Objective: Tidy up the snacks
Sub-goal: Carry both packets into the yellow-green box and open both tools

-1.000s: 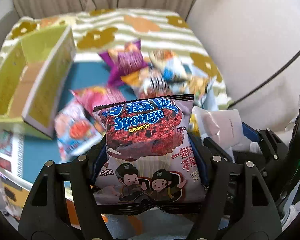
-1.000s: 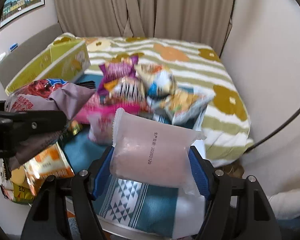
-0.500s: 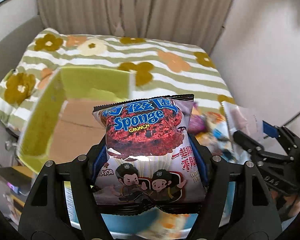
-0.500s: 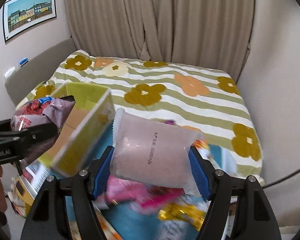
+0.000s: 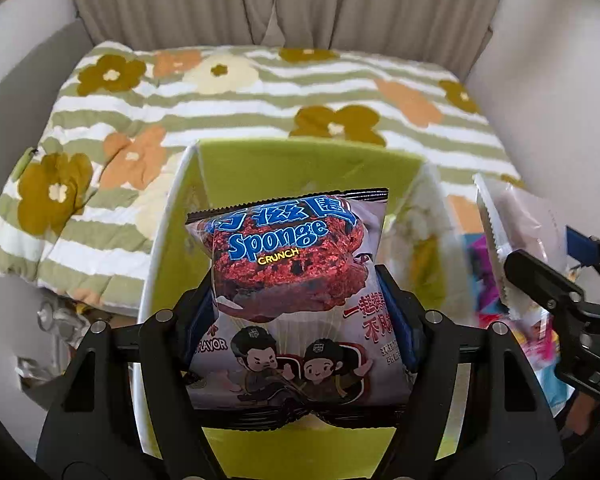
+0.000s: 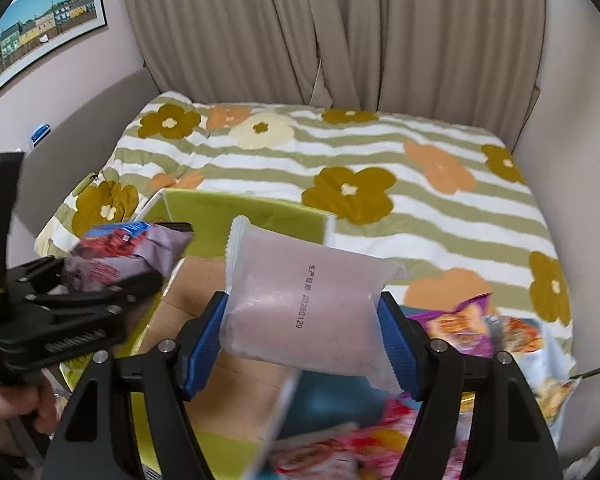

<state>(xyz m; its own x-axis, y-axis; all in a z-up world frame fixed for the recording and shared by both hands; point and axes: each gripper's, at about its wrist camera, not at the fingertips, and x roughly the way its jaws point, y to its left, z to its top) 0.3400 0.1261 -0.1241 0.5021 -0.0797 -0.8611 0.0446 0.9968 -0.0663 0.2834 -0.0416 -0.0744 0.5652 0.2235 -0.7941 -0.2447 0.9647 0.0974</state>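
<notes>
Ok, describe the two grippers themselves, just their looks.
Both match: the left gripper and right gripper have matte black angular frames with silver bolt heads and ribbed blue pads. Seen from the right wrist, the left one shows a coil spring; part of a bare hand grips it.

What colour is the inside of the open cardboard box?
Lime green walls with a plain brown cardboard floor, clearest in the right wrist view.

My left hand-held gripper (image 5: 300, 320) clamps a purple Sponge Crunch packet (image 5: 296, 292), upright, label facing me, over the open yellow-green box (image 5: 300, 164). My right hand-held gripper (image 6: 304, 328) pinches a frosted pink pouch (image 6: 304, 300) with a printed date, tilted, above the box's near right edge. Loose snack packets (image 6: 480, 324) lie to the right on the bed.
</notes>
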